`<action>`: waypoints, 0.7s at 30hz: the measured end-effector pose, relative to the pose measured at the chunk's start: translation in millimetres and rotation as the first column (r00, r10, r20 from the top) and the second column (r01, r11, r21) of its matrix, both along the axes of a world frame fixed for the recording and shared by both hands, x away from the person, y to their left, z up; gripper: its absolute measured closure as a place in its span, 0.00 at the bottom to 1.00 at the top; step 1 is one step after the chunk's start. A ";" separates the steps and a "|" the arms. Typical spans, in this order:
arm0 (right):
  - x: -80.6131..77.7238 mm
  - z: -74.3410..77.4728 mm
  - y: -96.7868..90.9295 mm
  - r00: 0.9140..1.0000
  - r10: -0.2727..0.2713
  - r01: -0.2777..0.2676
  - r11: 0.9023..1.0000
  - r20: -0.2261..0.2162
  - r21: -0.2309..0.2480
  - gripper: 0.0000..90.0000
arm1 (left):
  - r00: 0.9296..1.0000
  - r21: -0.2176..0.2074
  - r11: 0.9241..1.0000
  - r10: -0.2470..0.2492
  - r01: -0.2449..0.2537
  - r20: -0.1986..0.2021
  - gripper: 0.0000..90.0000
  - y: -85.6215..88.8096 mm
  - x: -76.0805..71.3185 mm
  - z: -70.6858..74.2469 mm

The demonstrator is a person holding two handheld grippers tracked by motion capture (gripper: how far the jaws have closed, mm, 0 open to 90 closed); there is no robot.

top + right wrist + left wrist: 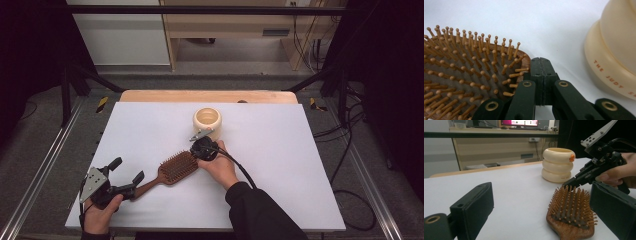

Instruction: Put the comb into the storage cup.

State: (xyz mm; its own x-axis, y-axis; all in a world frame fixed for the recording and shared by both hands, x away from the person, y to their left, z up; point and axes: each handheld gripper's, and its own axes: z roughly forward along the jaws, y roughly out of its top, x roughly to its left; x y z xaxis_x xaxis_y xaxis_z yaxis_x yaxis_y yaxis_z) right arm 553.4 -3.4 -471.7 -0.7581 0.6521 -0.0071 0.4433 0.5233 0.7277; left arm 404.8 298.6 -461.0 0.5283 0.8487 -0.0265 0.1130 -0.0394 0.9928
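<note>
Hairbrush [172, 171], a brown wooden paddle type with wooden pin bristles facing up, lies on the white table top [280, 165] near the middle of its near half, handle toward the near left corner. Left gripper [125, 176] stands with its jaws wide apart at the handle's end; in the left gripper view the brush head [571, 213] lies ahead between the two black pads, neither of which presses on it. Right gripper [204, 148] has its jaws fully closed with nothing between them; in the right gripper view the joined tips [541, 67] sit just beside the far rim of the brush head [469, 75], among the outermost pins. A cream ribbed ring-shaped plastic cup [207, 122] with an orange dot on its rim stands just beyond, toward the middle of the table, apart from the brush. Step in hand, as judged: the closed right tips are being brought against the brush head, probably to nudge or steady it, while the left gripper waits open at the handle. Next move likely calls for closing the left jaws squarely on the handle, keeping the right tips clear of the cup
</note>
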 end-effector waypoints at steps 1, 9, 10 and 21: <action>0.0 -0.3 0.3 1.000 0.003 -0.003 1.000 0.000 0.005 1.00 | 1.000 0.001 1.000 -0.001 0.001 0.000 0.06 -0.4 0.0 -0.1; -0.9 -1.5 -0.1 1.000 -0.005 0.005 1.000 0.005 0.027 1.00 | 1.000 -0.003 1.000 0.007 -0.007 -0.001 0.06 1.8 -0.2 0.2; -1.7 0.1 -3.0 1.000 -0.014 0.013 0.999 0.020 0.035 1.00 | 1.000 -0.002 1.000 0.008 -0.008 -0.001 0.06 2.1 -0.2 0.2; -18.4 18.2 -49.9 0.994 -0.081 0.073 0.992 0.077 0.101 0.97 | 1.000 -0.002 1.000 0.013 -0.013 -0.006 0.06 2.5 0.3 -0.2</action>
State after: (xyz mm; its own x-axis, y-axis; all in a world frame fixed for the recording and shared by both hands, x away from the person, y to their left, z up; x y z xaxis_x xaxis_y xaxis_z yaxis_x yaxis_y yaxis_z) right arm 535.0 -53.3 -453.5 -0.7048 0.7094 0.0003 0.4171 0.4141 0.8090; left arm 405.2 301.1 -461.3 0.5166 0.8557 -0.0312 0.1198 -0.0361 0.9921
